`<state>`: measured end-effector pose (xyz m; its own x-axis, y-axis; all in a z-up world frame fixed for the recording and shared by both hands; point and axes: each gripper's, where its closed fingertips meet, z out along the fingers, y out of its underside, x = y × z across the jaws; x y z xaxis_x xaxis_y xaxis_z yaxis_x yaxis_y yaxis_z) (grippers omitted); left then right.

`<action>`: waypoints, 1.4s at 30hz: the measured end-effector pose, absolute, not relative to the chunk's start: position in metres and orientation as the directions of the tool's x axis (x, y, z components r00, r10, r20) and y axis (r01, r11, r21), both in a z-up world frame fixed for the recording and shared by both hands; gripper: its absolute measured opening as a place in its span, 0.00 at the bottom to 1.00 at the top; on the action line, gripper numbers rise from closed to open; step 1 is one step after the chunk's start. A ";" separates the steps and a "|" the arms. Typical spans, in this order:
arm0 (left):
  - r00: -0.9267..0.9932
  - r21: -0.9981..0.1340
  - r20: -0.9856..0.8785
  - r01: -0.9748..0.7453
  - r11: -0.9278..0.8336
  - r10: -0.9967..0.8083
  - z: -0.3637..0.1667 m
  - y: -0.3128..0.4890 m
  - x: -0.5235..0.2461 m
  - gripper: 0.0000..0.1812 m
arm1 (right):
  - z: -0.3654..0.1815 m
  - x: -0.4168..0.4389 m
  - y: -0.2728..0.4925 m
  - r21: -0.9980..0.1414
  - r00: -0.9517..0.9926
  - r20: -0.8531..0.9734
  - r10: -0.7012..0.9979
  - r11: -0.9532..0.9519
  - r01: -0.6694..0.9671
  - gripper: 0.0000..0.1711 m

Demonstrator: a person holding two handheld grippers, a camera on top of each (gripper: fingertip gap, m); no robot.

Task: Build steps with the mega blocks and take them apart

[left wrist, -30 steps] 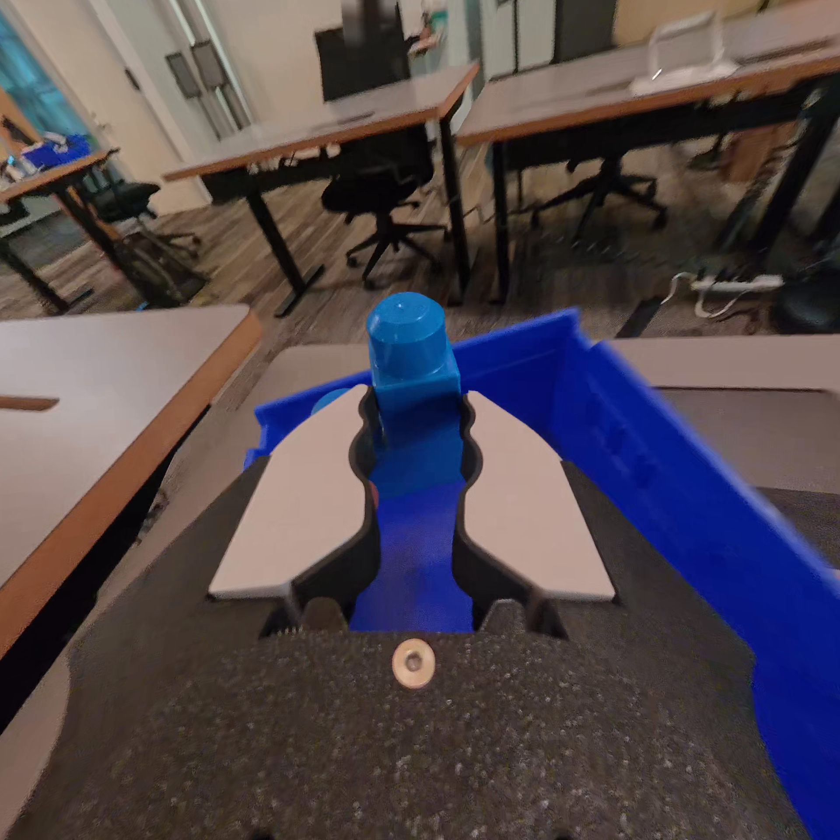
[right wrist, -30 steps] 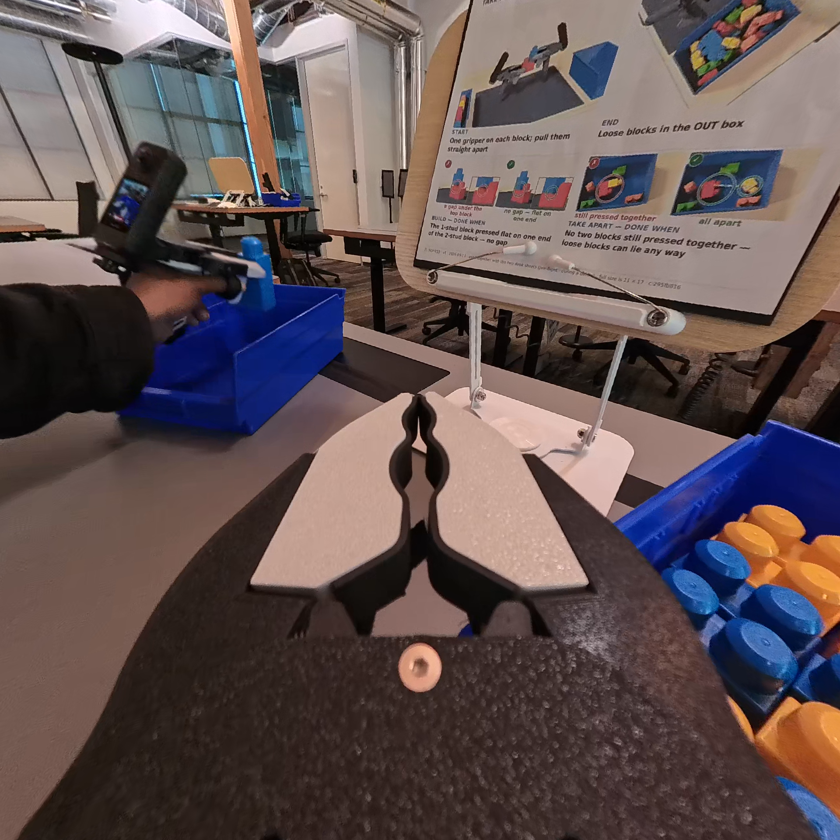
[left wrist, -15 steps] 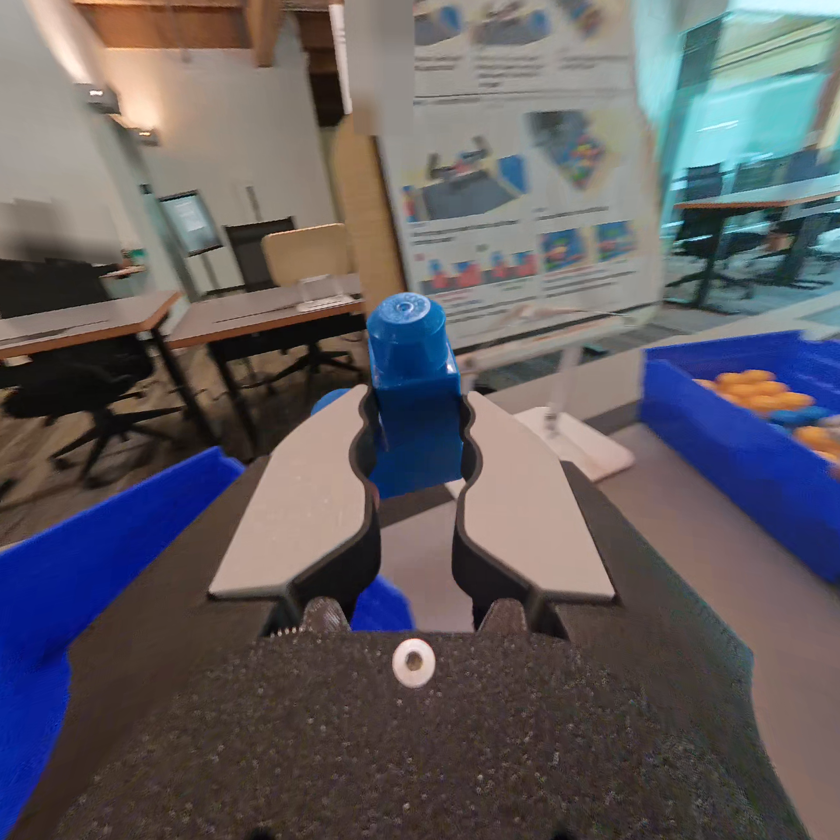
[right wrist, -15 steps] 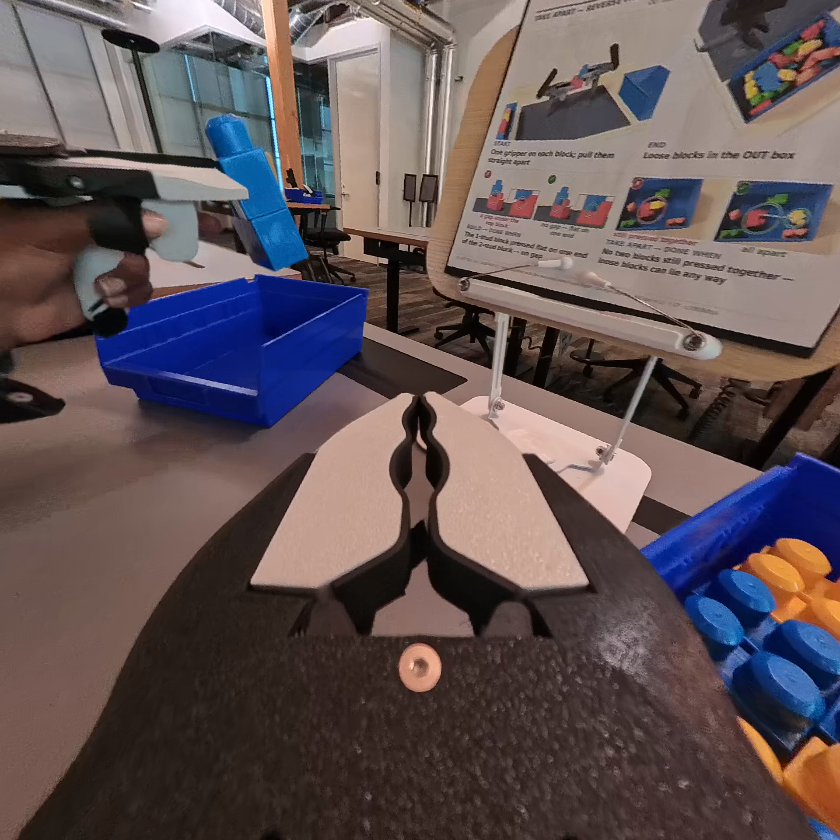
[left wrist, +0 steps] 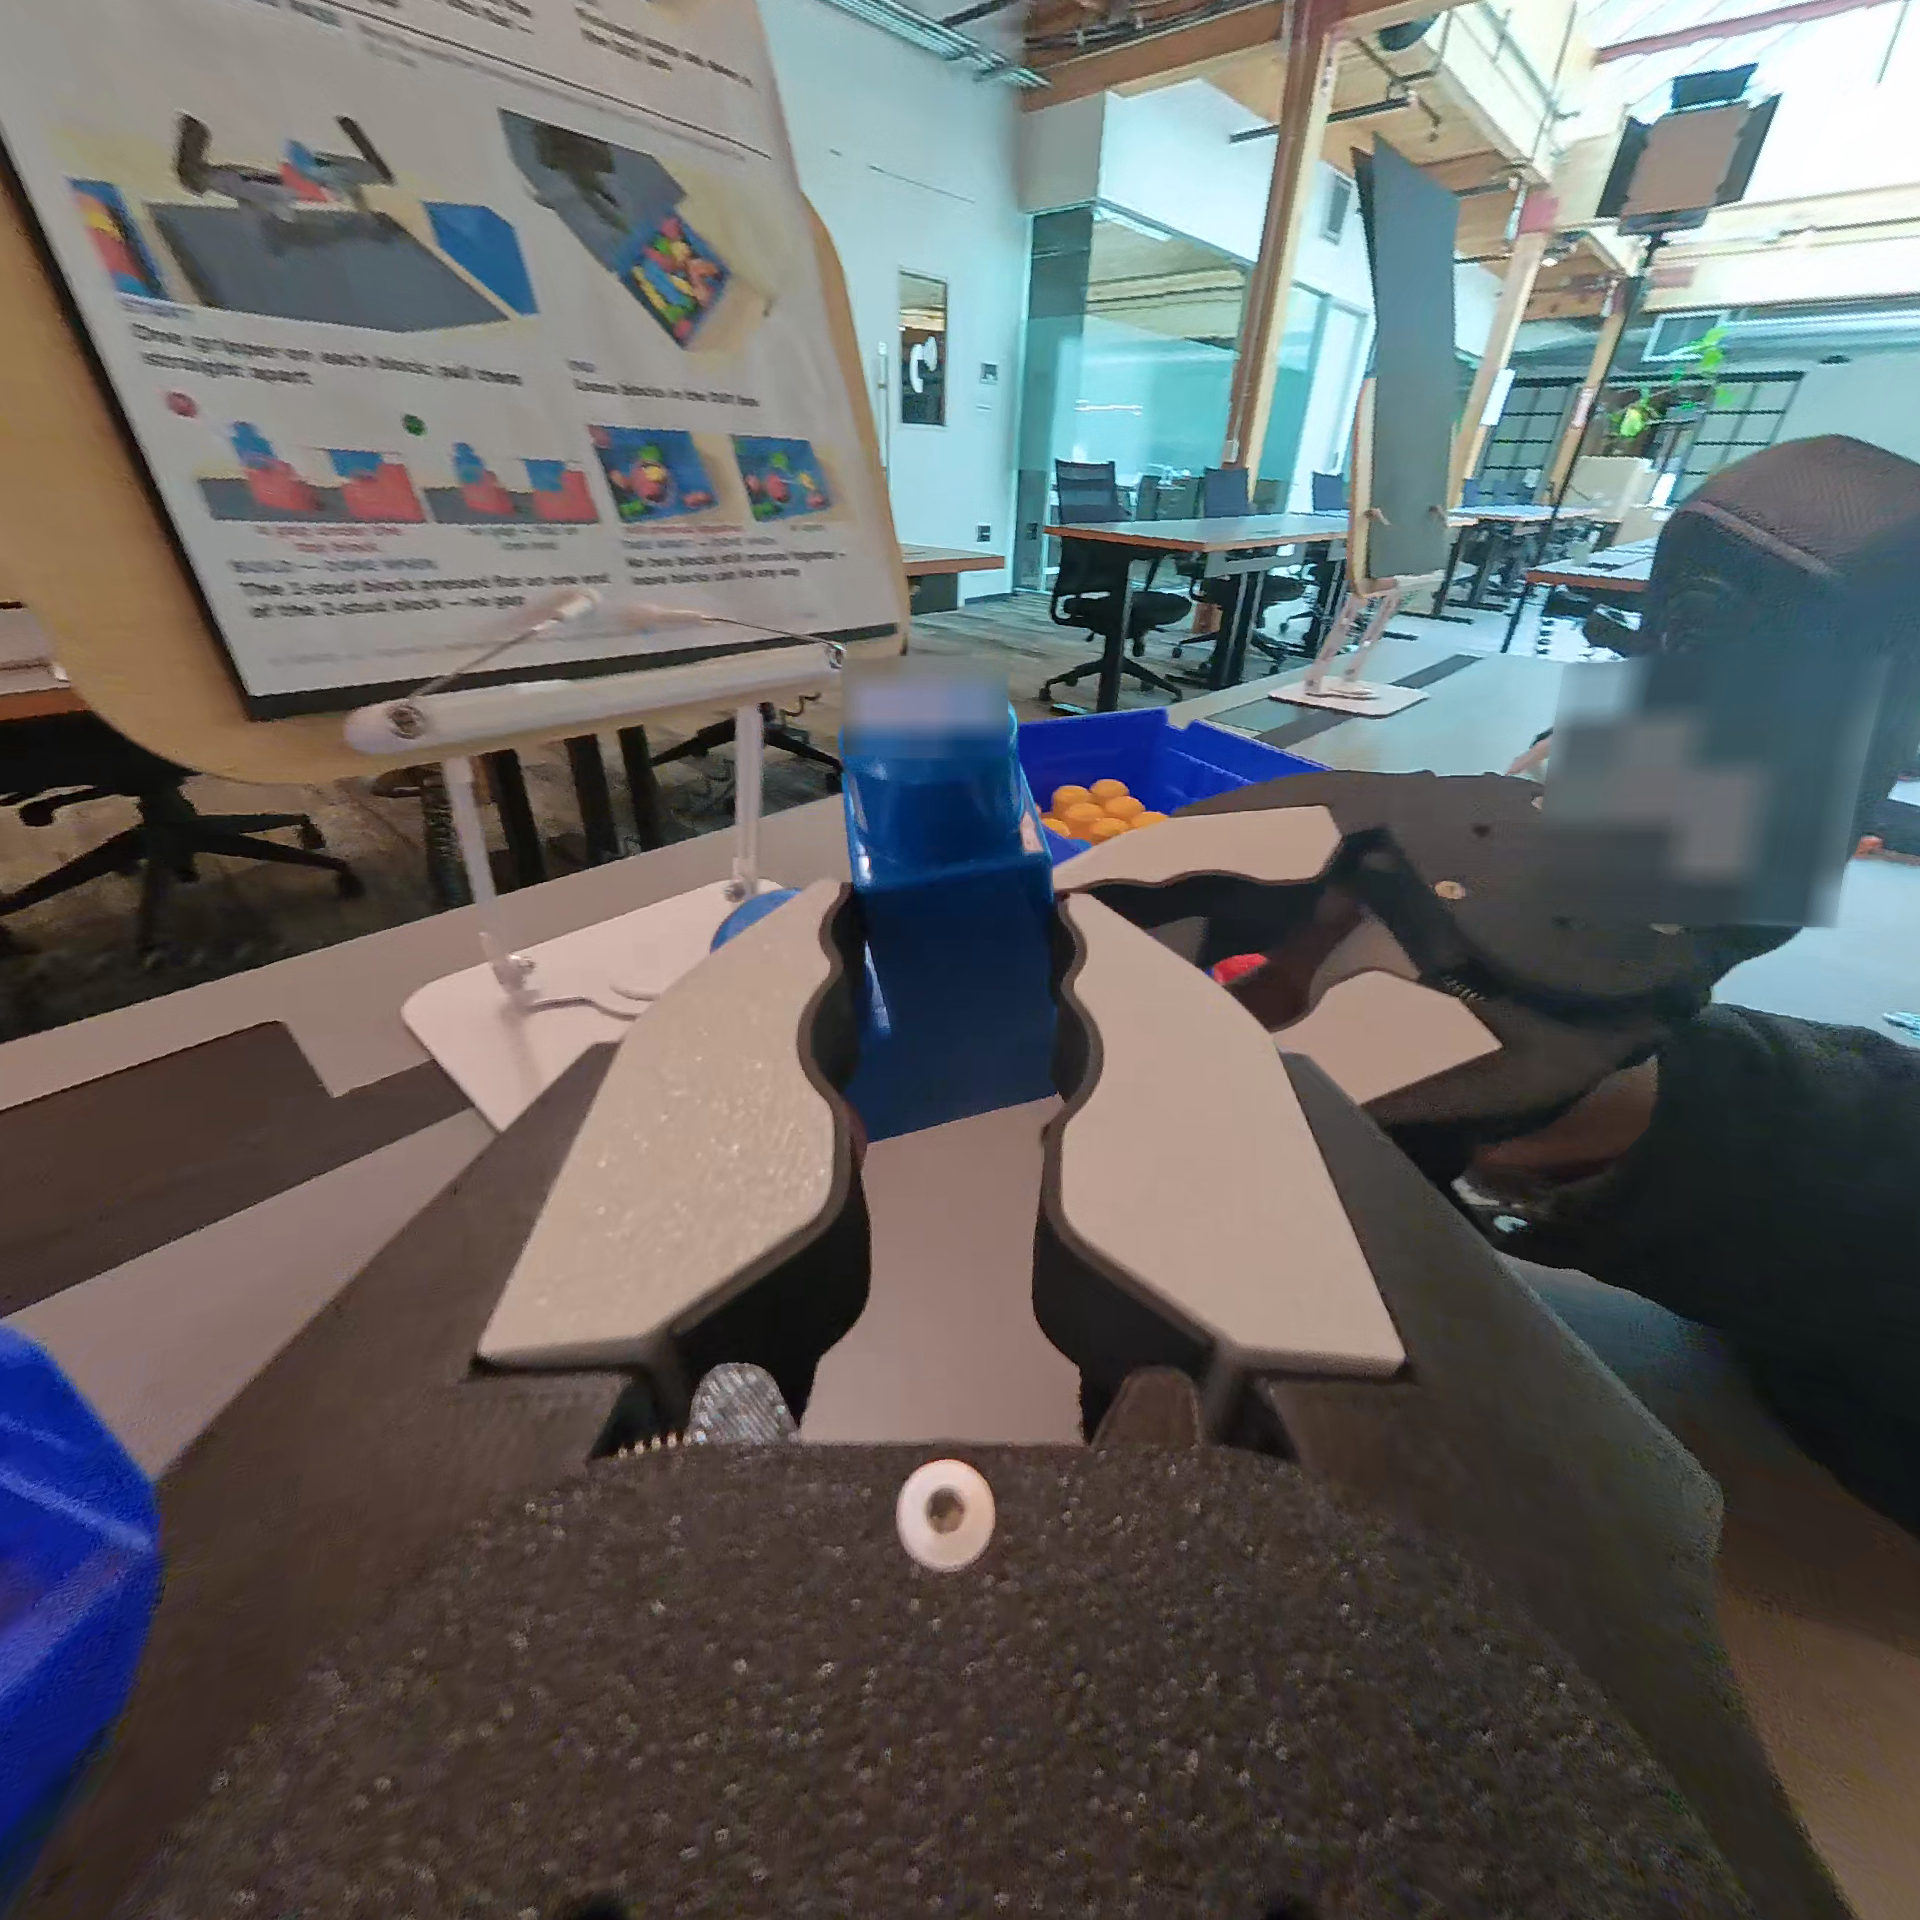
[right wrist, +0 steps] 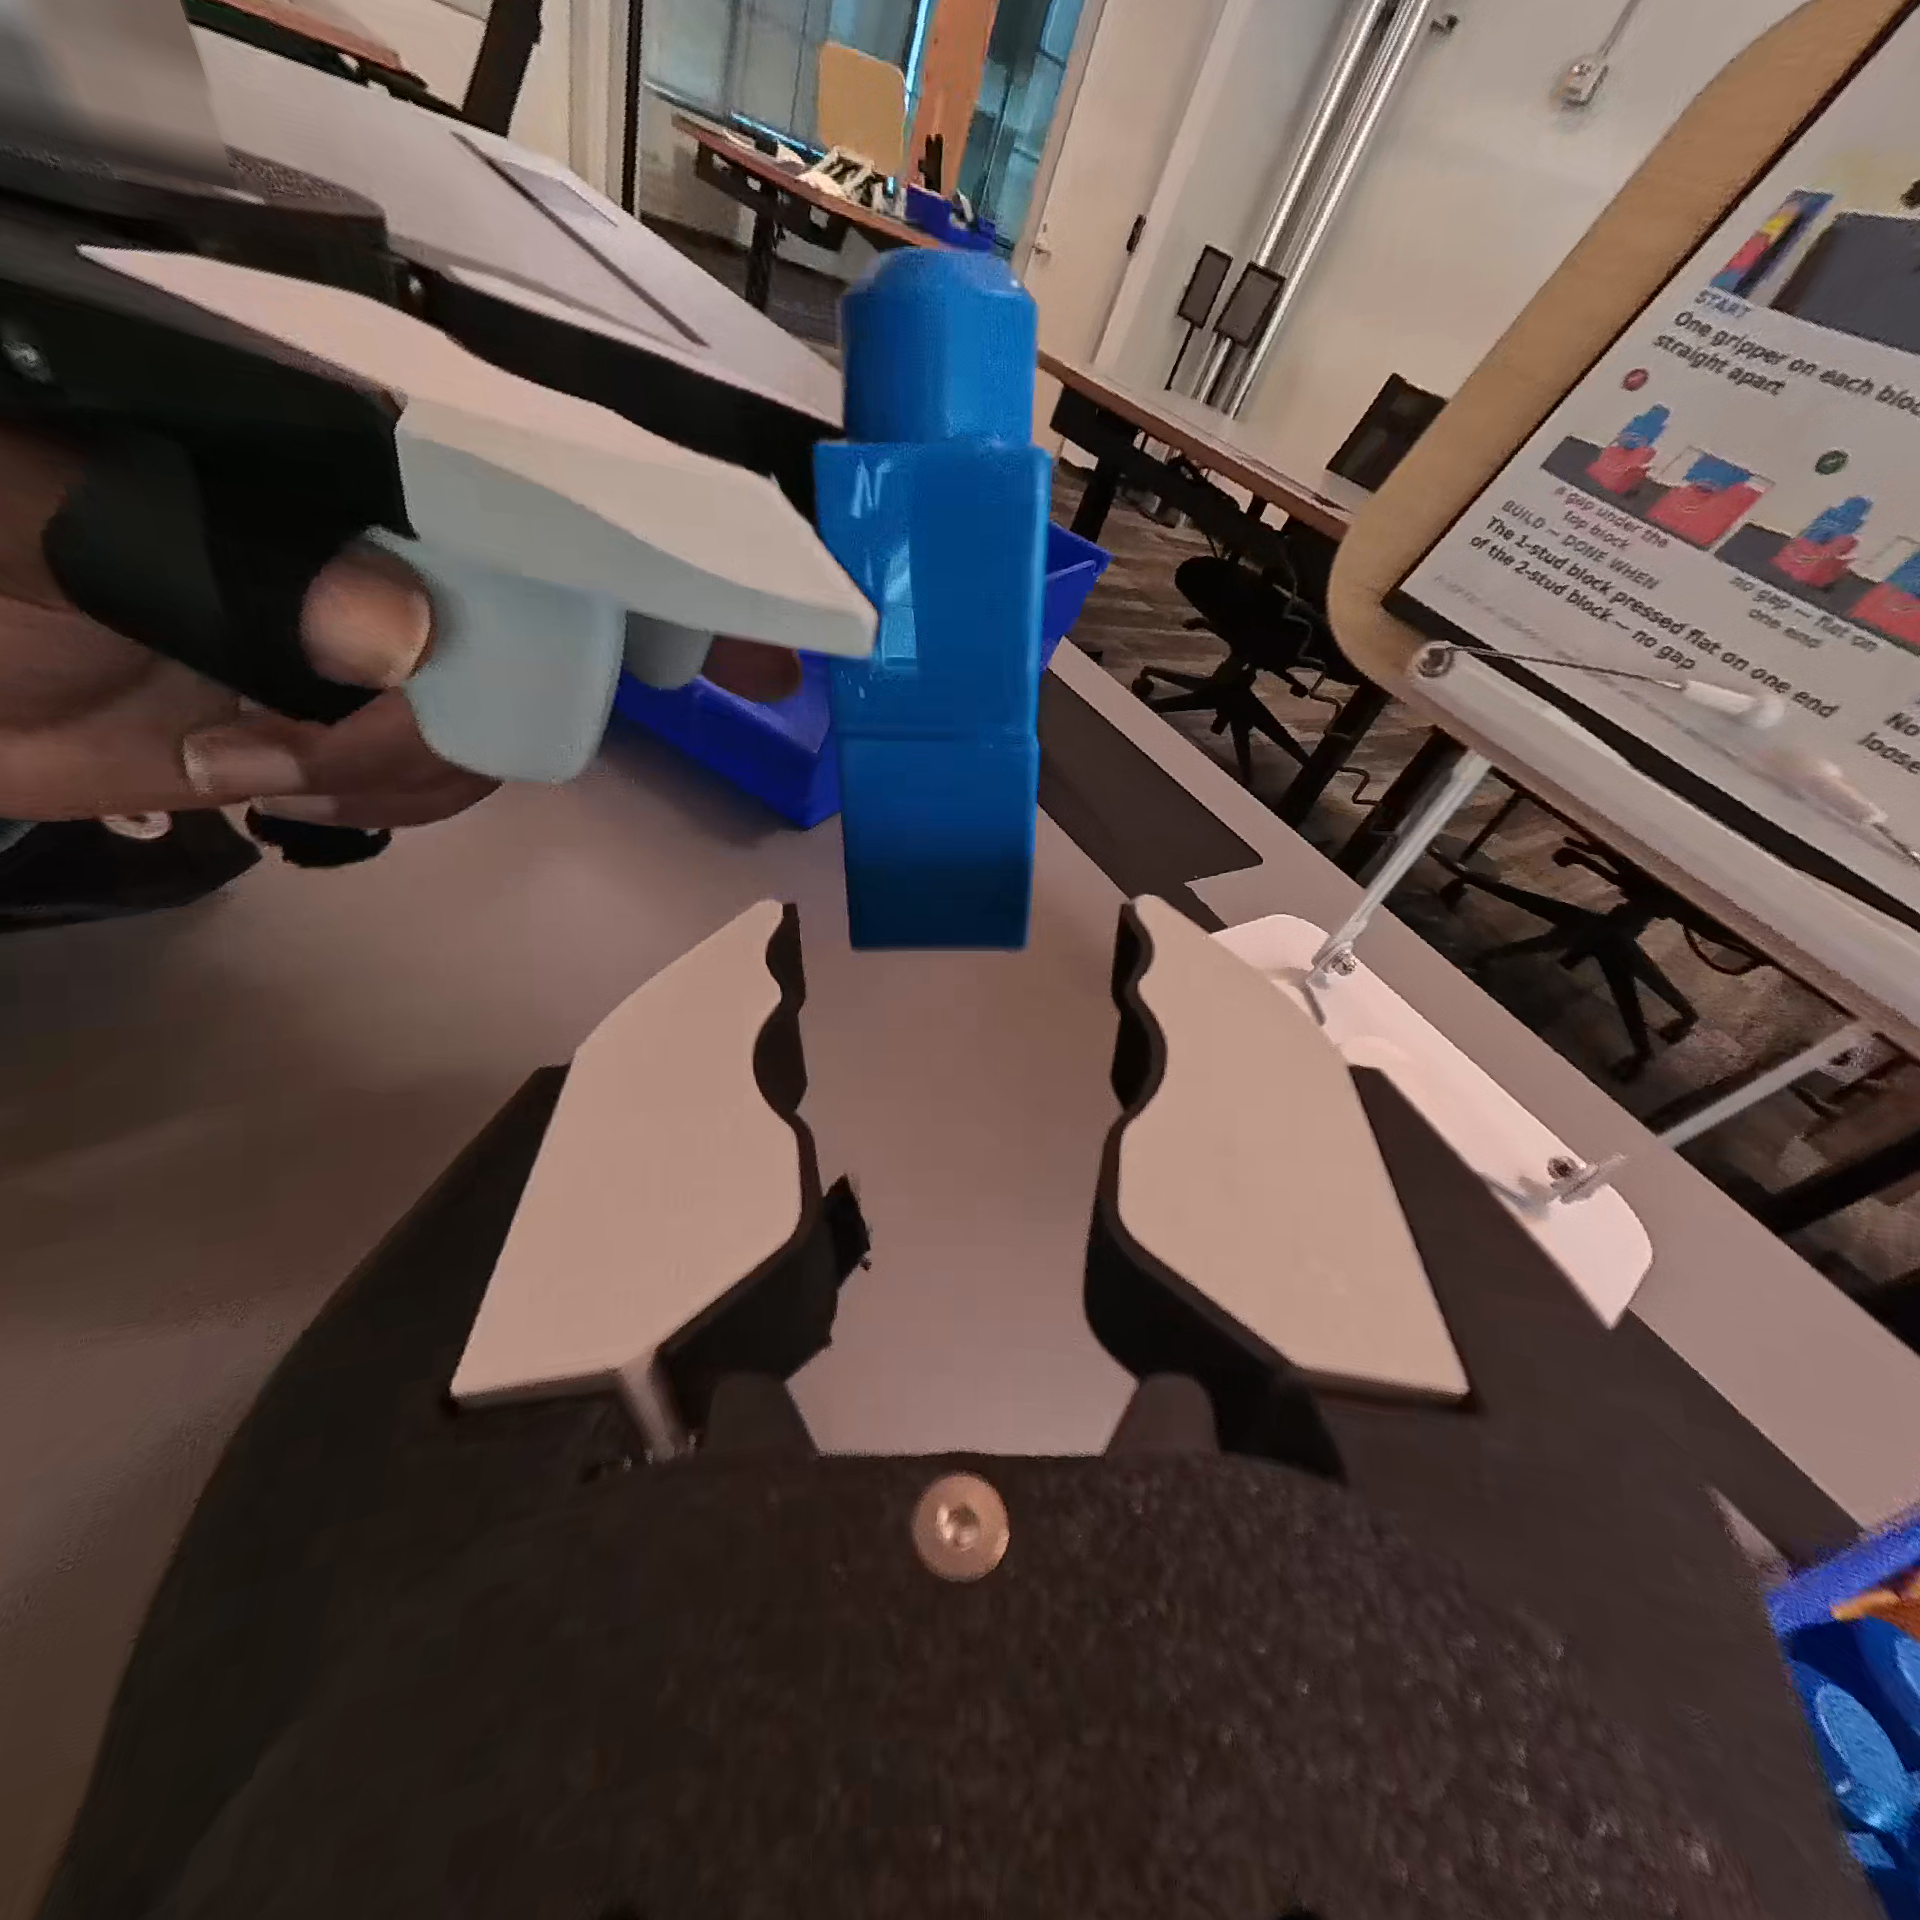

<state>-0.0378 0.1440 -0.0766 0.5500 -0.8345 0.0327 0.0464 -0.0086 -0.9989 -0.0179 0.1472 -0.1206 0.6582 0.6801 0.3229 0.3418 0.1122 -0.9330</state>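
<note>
My left gripper [left wrist: 951, 914] is shut on a blue block stack [left wrist: 951, 997] and holds it in the air above the grey table. In the right wrist view the stack [right wrist: 935, 675] shows as a one-stud block pressed onto a lower blue block, and the left gripper [right wrist: 862, 623] grips the upper block from the left. My right gripper [right wrist: 956, 925] is open and empty, and its fingertips sit just below the stack's lower block without touching it. It also shows open at the right of the left wrist view [left wrist: 1205, 935].
An instruction board [left wrist: 416, 364] on a white stand [right wrist: 1455, 1143] stands at the table's far side. A blue bin [left wrist: 1164, 764] with orange and blue blocks sits behind the right gripper. Another blue bin [right wrist: 748, 727] lies behind the stack, to the left.
The left gripper lifted the blue stack out of the left bin and swung it right, to the middle of the table. The right gripper opened and moved up to the stack.
</note>
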 end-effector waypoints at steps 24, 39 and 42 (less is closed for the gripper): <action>0.621 -0.945 0.000 0.257 0.203 -0.784 0.007 0.128 -0.087 0.19 | -0.143 -0.015 0.162 -0.901 0.713 0.380 0.590 0.060 0.430 0.21; 0.678 -1.000 -0.013 -0.013 0.005 -0.735 -0.086 0.179 -0.073 0.19 | -0.122 0.017 0.172 -0.946 0.804 0.302 0.512 0.056 0.320 0.21; 0.670 -0.991 -0.022 -0.114 -0.074 -0.742 -0.132 0.191 -0.062 0.19 | -0.114 0.028 0.173 -0.953 0.826 0.291 0.483 0.065 0.297 0.21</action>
